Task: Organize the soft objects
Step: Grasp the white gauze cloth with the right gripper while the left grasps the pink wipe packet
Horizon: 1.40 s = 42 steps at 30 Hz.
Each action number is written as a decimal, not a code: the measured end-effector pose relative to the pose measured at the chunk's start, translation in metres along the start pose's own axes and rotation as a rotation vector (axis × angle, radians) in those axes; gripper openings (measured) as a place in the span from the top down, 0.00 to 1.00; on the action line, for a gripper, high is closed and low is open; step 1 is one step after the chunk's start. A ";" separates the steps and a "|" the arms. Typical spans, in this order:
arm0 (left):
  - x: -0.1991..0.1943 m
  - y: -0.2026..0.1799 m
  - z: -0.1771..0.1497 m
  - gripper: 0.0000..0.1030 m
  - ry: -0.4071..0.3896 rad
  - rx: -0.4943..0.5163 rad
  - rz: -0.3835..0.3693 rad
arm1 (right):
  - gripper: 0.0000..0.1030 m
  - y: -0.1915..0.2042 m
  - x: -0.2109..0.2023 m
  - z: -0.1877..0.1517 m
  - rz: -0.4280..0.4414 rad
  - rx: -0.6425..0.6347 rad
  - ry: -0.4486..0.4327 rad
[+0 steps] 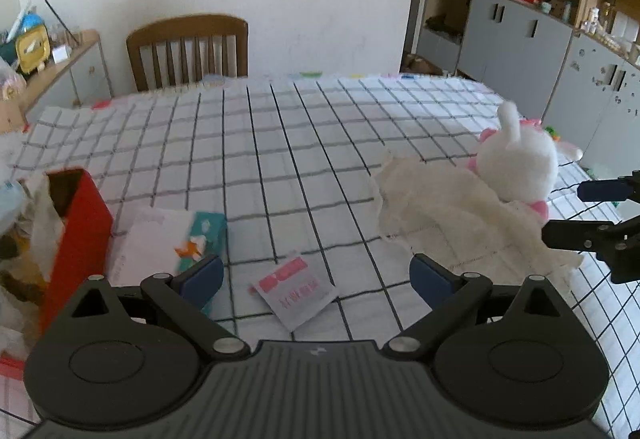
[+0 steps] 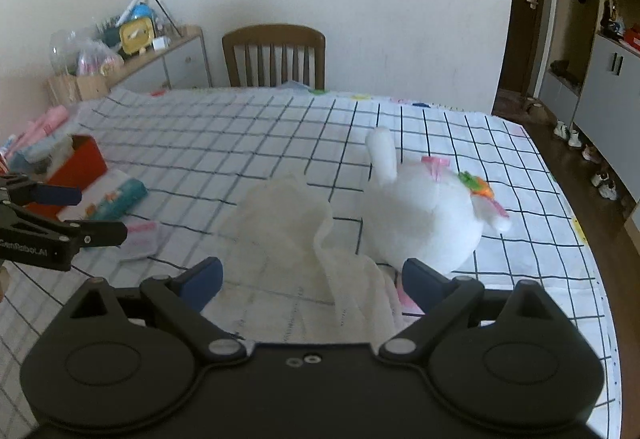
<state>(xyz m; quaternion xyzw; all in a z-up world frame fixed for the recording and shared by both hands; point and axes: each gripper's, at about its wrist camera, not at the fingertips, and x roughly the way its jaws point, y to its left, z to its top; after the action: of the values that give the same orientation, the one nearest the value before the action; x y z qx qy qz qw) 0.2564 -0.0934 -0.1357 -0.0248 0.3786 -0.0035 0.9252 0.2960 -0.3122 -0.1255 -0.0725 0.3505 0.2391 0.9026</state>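
A white plush rabbit (image 1: 516, 163) with pink trim lies on the checked tablecloth (image 1: 280, 143), partly on a crumpled white cloth (image 1: 440, 211). In the right wrist view the rabbit (image 2: 424, 215) and the cloth (image 2: 288, 223) lie just ahead. My right gripper (image 2: 312, 279) is open with the cloth's near end between its fingers; it also shows at the right edge of the left wrist view (image 1: 592, 211). My left gripper (image 1: 316, 275) is open and empty above a small pink-and-white packet (image 1: 296, 291); it also shows in the right wrist view (image 2: 92, 211).
A red box (image 1: 76, 235) with tissue stands at the left, next to a teal tissue pack (image 1: 200, 239) and a white sheet. A wooden chair (image 1: 188, 51) stands at the far table edge. Cabinets (image 1: 520, 31) line the right. The table's right edge (image 2: 568, 207) is near the rabbit.
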 end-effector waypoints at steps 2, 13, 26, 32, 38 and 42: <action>0.008 -0.002 -0.003 0.03 0.008 -0.001 0.012 | 0.06 -0.001 0.010 -0.001 0.003 -0.013 0.010; 0.042 -0.007 -0.015 0.03 0.034 0.005 0.090 | 0.02 0.005 0.051 0.000 0.063 -0.071 0.044; 0.059 -0.002 -0.018 0.09 0.062 -0.044 0.116 | 0.06 0.005 0.073 -0.003 0.054 -0.103 0.100; 0.057 -0.002 -0.017 0.18 0.056 -0.058 0.134 | 0.14 0.003 0.079 -0.003 0.045 -0.094 0.125; 0.055 0.001 -0.015 0.35 0.046 -0.078 0.153 | 0.19 0.006 0.081 -0.006 0.025 -0.103 0.126; 0.053 0.002 -0.014 0.44 0.040 -0.085 0.159 | 0.28 0.009 0.080 -0.005 0.020 -0.102 0.124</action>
<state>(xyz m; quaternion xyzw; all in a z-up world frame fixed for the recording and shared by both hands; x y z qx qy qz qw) 0.2844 -0.0932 -0.1834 -0.0339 0.3974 0.0855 0.9130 0.3395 -0.2750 -0.1818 -0.1293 0.3939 0.2608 0.8719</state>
